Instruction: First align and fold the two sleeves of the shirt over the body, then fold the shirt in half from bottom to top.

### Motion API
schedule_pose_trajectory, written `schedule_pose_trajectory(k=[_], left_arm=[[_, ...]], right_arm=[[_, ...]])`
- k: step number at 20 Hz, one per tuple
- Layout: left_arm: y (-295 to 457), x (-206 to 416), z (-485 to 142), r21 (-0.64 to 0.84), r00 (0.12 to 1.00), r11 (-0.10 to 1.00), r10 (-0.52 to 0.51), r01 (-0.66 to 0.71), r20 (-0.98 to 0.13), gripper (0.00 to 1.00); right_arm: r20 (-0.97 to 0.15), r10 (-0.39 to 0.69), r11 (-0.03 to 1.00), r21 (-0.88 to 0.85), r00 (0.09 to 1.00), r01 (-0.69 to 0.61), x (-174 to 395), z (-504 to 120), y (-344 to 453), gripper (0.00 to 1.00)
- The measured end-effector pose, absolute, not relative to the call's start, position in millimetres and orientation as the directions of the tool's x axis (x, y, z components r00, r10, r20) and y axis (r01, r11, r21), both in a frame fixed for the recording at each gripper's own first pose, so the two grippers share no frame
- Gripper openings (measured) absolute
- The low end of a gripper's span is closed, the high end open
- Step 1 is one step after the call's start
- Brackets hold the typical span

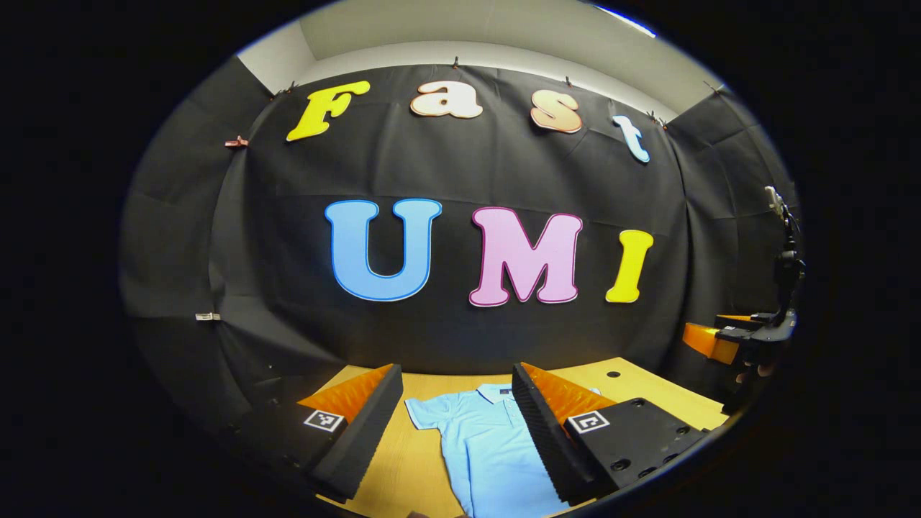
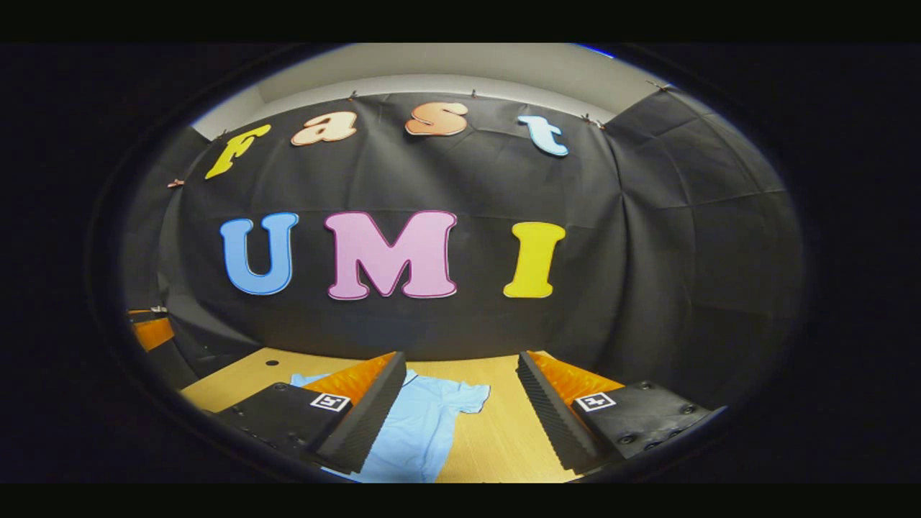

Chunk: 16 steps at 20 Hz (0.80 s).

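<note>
1. Each gripper carries a small square black-and-white marker tag on the dark block behind each finger; the tags bear a coded pattern, no readable words. The shirt shows no legible logo or print.
2. The shirt [image 1: 483, 447] is light blue, soft knit-looking, with a polo collar and short sleeves. It lies flat on the table [image 1: 647, 385], collar toward 12 o'clock in the left gripper view.
3. The table is pale wood-grain board with a small round dark hole near its far edge.
4. The left gripper [image 1: 457, 424] has its fingers wide apart, holding nothing, above the shirt; the inner faces are ribbed foam wedges.
5. In the right gripper view the right gripper [image 2: 460, 414] is likewise spread and empty, the shirt [image 2: 424, 424] at 7 o'clock with one sleeve out toward 3 o'clock.
6. In the left gripper view the right gripper [image 1: 709, 339] appears at 3 o'clock, a hand beneath it.
</note>
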State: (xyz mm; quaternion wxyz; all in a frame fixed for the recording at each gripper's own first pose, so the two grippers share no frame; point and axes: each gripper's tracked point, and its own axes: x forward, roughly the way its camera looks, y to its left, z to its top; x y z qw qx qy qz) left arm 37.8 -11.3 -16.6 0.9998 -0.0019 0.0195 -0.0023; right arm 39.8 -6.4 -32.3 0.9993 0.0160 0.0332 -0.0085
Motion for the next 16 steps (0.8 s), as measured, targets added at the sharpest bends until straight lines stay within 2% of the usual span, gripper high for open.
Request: schedule_pose_trajectory(k=[7,16], left_arm=[[-11,54,-27,-0.007,0.998,1.0,-0.002,0.002,-0.069,0.97],[-6,70,-58,-0.004,0.988,0.998,0.055,-0.056,-0.144,0.97]], right_arm=[[-0.11,0.003,1.0,-0.008,0.994,-0.004,67,-50,-3,0.97],[-0.258,0.039,0.997,-0.052,0.965,-0.055,152,-104,-8,0.97]])
